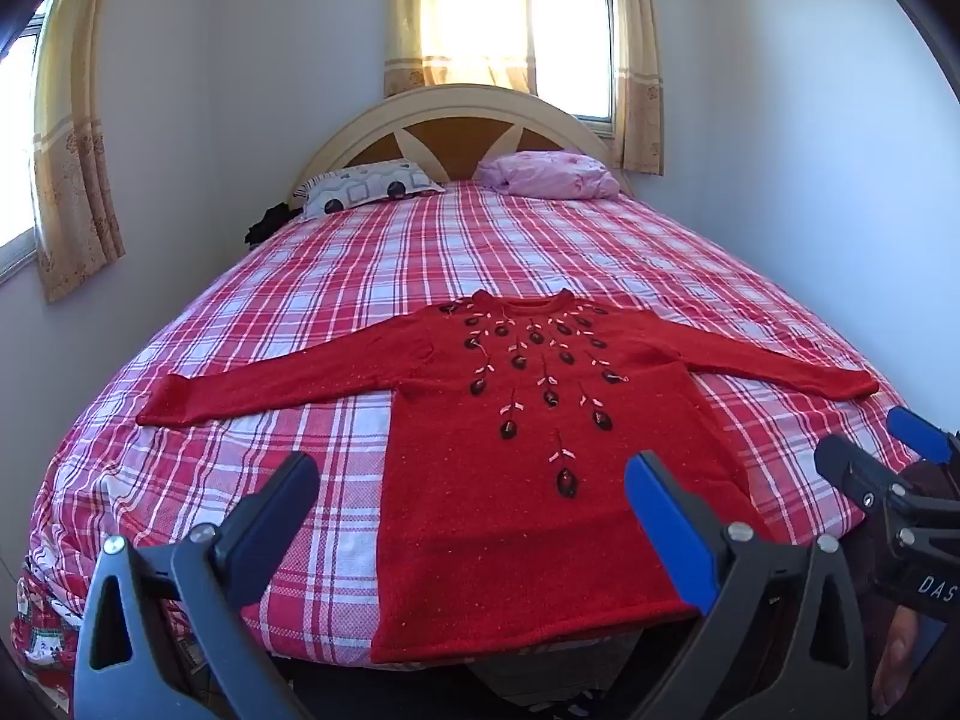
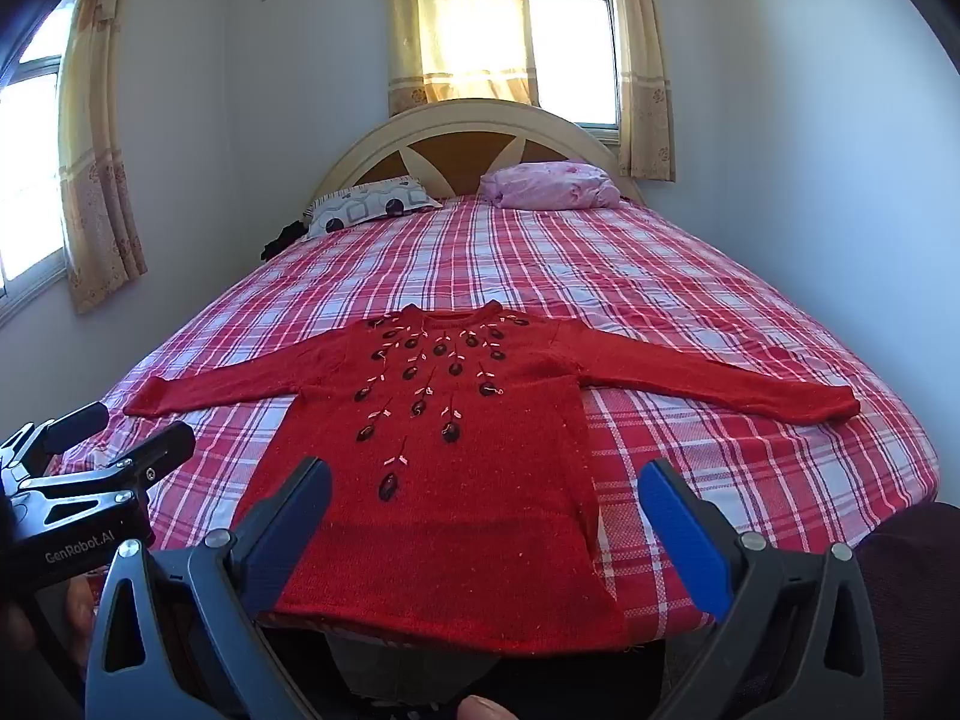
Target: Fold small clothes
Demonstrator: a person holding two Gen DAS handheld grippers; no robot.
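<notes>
One bed (image 1: 660, 252) fills most of both views, spread with a red and white checked sheet and backed at the top of the frame by a cream arched headboard (image 1: 456, 114). Yellow curtains (image 1: 462, 18) hang over the window above it, with another curtained window at the far left. Spread flat across the lower middle of the frame lies a red sweater (image 1: 528, 510), front up, sleeves stretched out to left and right, neck toward the headboard and hem at the near edge of the bed; dark embroidered buds fan down its chest. Near the headboard sit a patterned pillow (image 1: 366, 186) on the left and a pink pillow (image 1: 552, 174) on the right. At the bottom of each view, the left gripper (image 1: 474, 492) and right gripper (image 2: 486, 498) hover above the hem area, fingers wide apart and holding nothing.
</notes>
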